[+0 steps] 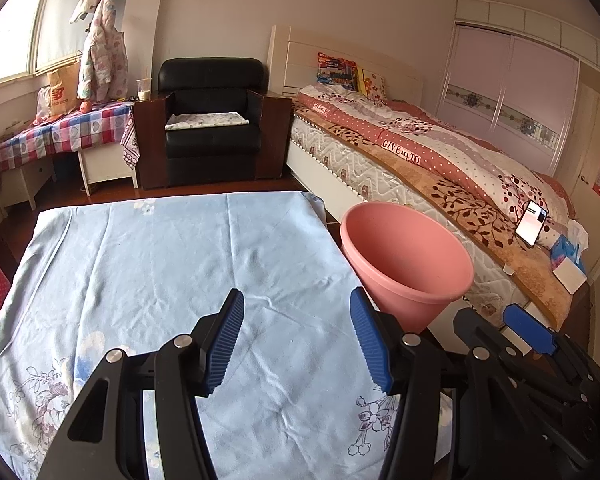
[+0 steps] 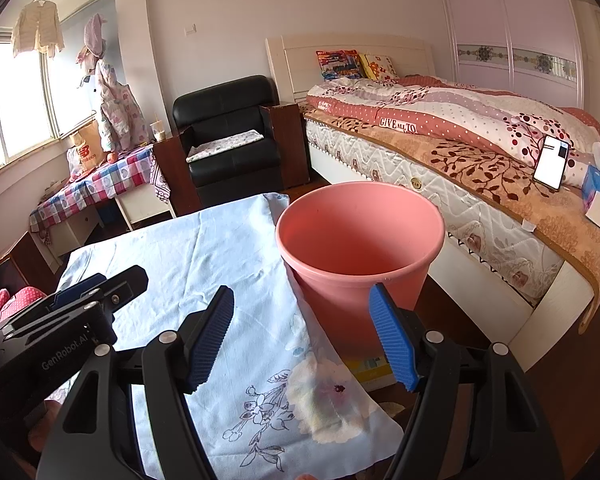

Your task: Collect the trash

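A pink plastic bin (image 1: 408,258) (image 2: 360,240) stands on the floor at the right edge of a table spread with a light blue floral cloth (image 1: 172,264) (image 2: 204,264). What I can see of the bin's inside is bare. My left gripper (image 1: 296,340) hovers open over the cloth, nothing between its blue pads. My right gripper (image 2: 300,336) is open too, over the cloth's right edge just in front of the bin; it also shows at the right of the left wrist view (image 1: 504,332). No trash shows on the cloth.
A bed (image 1: 440,168) (image 2: 480,168) with a patterned quilt runs along the right, a phone (image 2: 552,162) and a tissue pack (image 2: 598,184) on it. A black armchair (image 1: 212,120) and a checked side table (image 1: 60,132) stand at the back left.
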The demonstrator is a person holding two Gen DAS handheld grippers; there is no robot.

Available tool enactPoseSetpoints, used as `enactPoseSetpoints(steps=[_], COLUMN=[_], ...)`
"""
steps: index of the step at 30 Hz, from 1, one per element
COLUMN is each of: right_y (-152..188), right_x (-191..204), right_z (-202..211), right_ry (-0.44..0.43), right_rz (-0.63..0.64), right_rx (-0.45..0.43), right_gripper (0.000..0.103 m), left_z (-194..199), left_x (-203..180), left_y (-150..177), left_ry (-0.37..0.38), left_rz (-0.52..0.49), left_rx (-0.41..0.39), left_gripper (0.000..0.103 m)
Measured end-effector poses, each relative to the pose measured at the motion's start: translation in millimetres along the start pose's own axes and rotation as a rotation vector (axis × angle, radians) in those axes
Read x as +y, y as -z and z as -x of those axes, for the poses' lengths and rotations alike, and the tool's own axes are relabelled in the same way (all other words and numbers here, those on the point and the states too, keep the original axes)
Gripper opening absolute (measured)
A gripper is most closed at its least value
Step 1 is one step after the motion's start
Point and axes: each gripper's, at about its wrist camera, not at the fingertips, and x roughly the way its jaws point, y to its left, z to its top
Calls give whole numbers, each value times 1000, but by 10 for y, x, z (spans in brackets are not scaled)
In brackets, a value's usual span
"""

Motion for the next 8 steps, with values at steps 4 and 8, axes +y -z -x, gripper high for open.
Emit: enactPoseSetpoints(steps=[4, 8], right_y=[4, 9], right_x=[-8, 14], right_z=[-19, -47], right_ry=[-2, -8], right_rz=[0, 9], right_rx=[4, 12], right_gripper=[71, 71], left_z=[-26, -29], left_x=[34, 66], left_y=[-25, -17], left_ry=[-12, -23], left_rz=[10, 19], left_rx=[11, 14], left_gripper=[55, 55])
